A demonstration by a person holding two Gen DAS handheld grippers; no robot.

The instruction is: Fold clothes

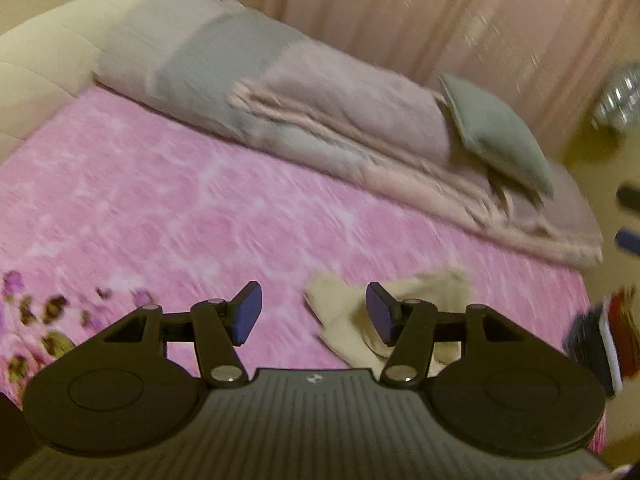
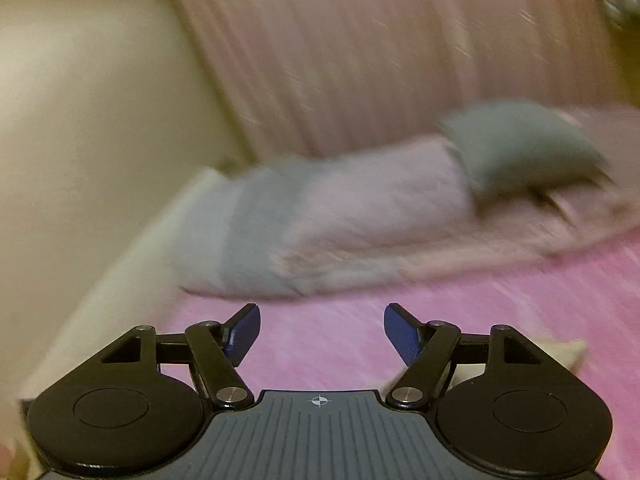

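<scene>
A small cream garment (image 1: 404, 312) lies crumpled on the pink bed sheet (image 1: 192, 200) near the bed's right edge. My left gripper (image 1: 314, 314) hovers above the sheet with its blue pads wide apart and nothing between them; the garment shows partly behind its right finger (image 1: 380, 316). In the right wrist view my right gripper (image 2: 322, 336) is open too, over bare pink sheet (image 2: 520, 288), and holds nothing. A cream corner of cloth (image 2: 572, 350) peeks out behind its right finger. Both views are blurred.
A rolled pink and grey duvet (image 1: 304, 104) with a grey cushion (image 1: 500, 136) lies along the bed's far side, before a pink curtain (image 1: 420, 12). The cream headboard (image 1: 44, 64) is at left. Dark, red and white cloth (image 1: 604, 344) sits off the bed's right edge.
</scene>
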